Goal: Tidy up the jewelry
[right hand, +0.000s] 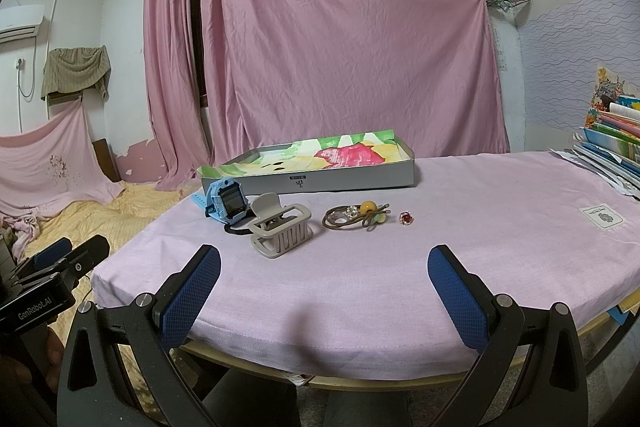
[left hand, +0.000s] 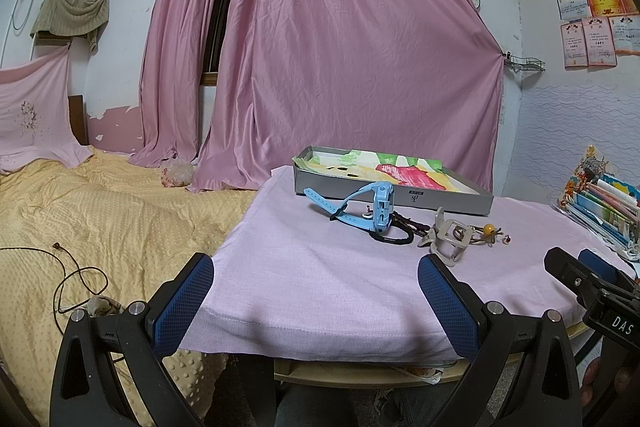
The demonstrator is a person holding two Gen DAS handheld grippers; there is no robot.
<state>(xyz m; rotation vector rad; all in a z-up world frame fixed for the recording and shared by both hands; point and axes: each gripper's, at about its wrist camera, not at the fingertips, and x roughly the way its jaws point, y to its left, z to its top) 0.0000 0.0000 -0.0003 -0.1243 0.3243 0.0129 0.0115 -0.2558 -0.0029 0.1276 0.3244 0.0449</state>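
Observation:
On the pink-clothed table [right hand: 480, 227] lie a blue watch [right hand: 226, 205], a beige hair claw [right hand: 280, 229], brown hair ties with a yellow bead [right hand: 362, 215] and a small red ring [right hand: 406, 217]. Behind them stands a grey shallow box [right hand: 320, 181] lined with colourful paper. In the left wrist view the watch [left hand: 372, 205], the claw [left hand: 446, 237] and the box [left hand: 394, 193] show too. My left gripper [left hand: 316, 283] stands open at the table's near edge, with nothing between its fingers. My right gripper [right hand: 324, 275] is open too, short of the items.
A bed with a yellow cover [left hand: 100, 219] and a brown cord [left hand: 76, 275] lies left of the table. Stacked books [right hand: 616, 147] sit at the table's right end. Pink curtains [right hand: 320, 47] hang behind.

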